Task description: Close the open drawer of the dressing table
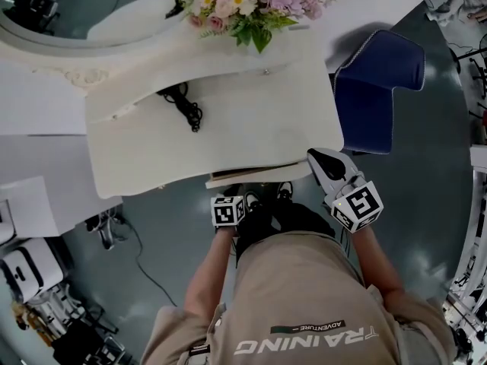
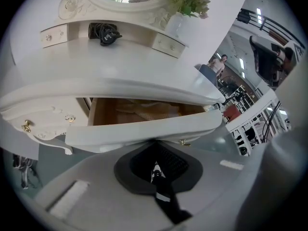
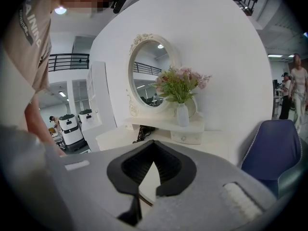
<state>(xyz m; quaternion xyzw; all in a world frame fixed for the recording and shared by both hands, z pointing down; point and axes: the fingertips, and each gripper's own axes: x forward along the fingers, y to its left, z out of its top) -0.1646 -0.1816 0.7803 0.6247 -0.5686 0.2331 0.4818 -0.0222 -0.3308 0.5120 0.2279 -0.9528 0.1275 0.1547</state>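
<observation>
The white dressing table (image 1: pixel 228 120) fills the middle of the head view. Its wide drawer (image 1: pixel 255 176) stands pulled out at the front edge. In the left gripper view the drawer's white front (image 2: pixel 120 134) lies right ahead, with the wooden inside (image 2: pixel 139 110) showing above it. My left gripper (image 1: pixel 240 199) is shut and empty, its tips (image 2: pixel 155 143) at or touching the lower edge of the drawer front. My right gripper (image 1: pixel 318 160) is shut too, held by the table's front right corner, pointing over the tabletop (image 3: pixel 153 143).
A blue chair (image 1: pixel 377 90) stands right of the table. On top sit a vase of flowers (image 1: pixel 251 6), a black coiled cable (image 1: pixel 183 105) and an oval mirror (image 3: pixel 147 71). White equipment (image 1: pixel 27 268) and floor cables lie at the left. My legs are under the drawer.
</observation>
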